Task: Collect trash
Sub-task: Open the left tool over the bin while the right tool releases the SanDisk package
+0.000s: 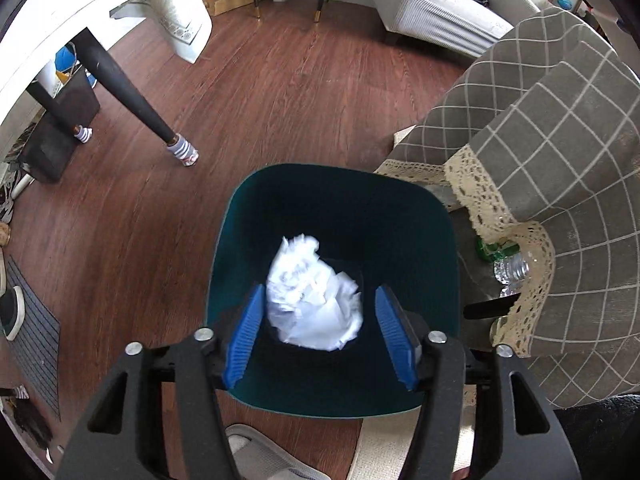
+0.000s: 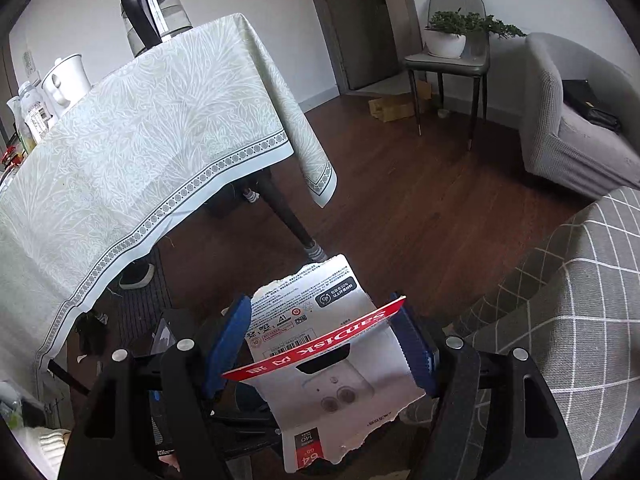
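A crumpled white paper wad is seen inside the dark teal bin, blurred, between the parted blue pads of the left gripper and untouched by them. A torn SanDisk card package, white with a red strip, is clamped in the right gripper. A grey checked cloth with lace trim hangs just beside the bin; plastic bottles lie beneath it.

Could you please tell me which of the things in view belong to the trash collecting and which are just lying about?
Belonging to the job:
- dark green bin
- crumpled white paper, between the open left claw pads
- torn card packaging, held in the right claw

Just lying about:
- kettle
- potted plant
- plastic bottles
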Action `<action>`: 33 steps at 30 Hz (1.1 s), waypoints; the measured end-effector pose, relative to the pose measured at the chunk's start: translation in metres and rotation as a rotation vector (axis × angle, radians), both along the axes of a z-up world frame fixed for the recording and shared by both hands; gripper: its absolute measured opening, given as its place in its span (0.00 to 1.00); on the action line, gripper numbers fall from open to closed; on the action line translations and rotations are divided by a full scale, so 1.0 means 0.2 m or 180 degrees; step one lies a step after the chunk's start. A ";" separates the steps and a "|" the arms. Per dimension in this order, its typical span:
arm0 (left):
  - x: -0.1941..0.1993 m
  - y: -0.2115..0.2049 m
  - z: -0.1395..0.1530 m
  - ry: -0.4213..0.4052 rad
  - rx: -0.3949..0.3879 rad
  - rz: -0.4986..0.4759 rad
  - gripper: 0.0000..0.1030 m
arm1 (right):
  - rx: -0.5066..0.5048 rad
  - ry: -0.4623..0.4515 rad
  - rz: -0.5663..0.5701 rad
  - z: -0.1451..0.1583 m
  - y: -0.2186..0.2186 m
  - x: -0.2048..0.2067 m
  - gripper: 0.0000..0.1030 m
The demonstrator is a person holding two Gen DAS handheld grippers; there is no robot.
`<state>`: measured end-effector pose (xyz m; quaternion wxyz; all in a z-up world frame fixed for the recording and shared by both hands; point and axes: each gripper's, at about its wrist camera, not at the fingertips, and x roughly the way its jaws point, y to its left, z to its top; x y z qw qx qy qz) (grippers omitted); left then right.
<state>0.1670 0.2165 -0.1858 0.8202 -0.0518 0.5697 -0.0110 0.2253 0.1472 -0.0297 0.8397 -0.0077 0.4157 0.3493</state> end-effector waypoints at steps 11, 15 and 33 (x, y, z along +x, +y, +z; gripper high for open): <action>-0.05 0.11 0.18 -0.0400 0.0005 0.0101 0.72 | -0.0297 0.0253 0.0047 -0.25 0.13 0.07 0.70; -0.06 0.13 0.28 -0.0606 0.0011 0.0111 0.72 | -0.0439 0.0335 0.0031 -0.35 0.14 0.09 0.70; -0.13 0.16 0.77 -0.1322 -0.0194 0.0228 0.58 | -0.0869 0.0557 0.0227 -0.66 0.28 0.00 0.70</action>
